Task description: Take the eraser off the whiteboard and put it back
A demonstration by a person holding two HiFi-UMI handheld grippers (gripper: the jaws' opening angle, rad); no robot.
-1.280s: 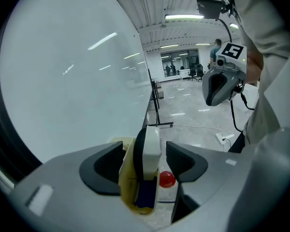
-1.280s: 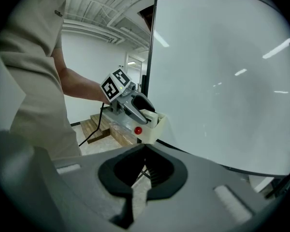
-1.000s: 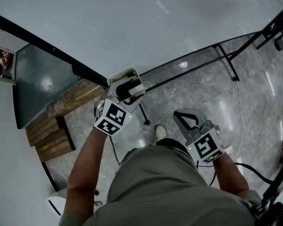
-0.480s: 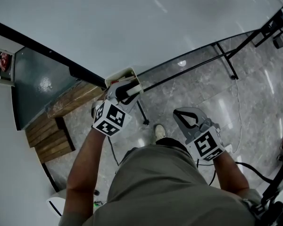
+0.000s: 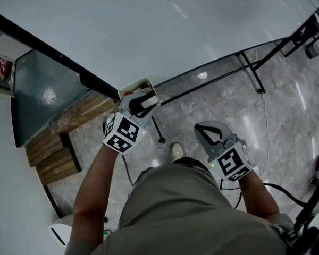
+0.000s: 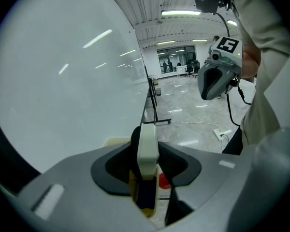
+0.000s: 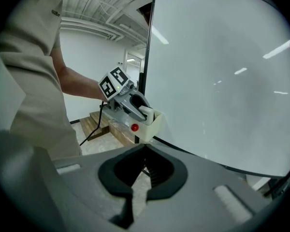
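**Left gripper closing on the eraser in its holder**

The left gripper [image 5: 142, 101] is closing its jaws on the white eraser [image 6: 148, 146], which stands upright between them with the dark pads against both its sides. The eraser sits in a cream holder [image 7: 154, 124] fixed at the lower edge of the whiteboard [image 5: 149, 31]. The right gripper [image 7: 144, 151] has its jaws together with nothing between them; it hangs well apart from the board, over the grey floor [image 5: 228, 105].
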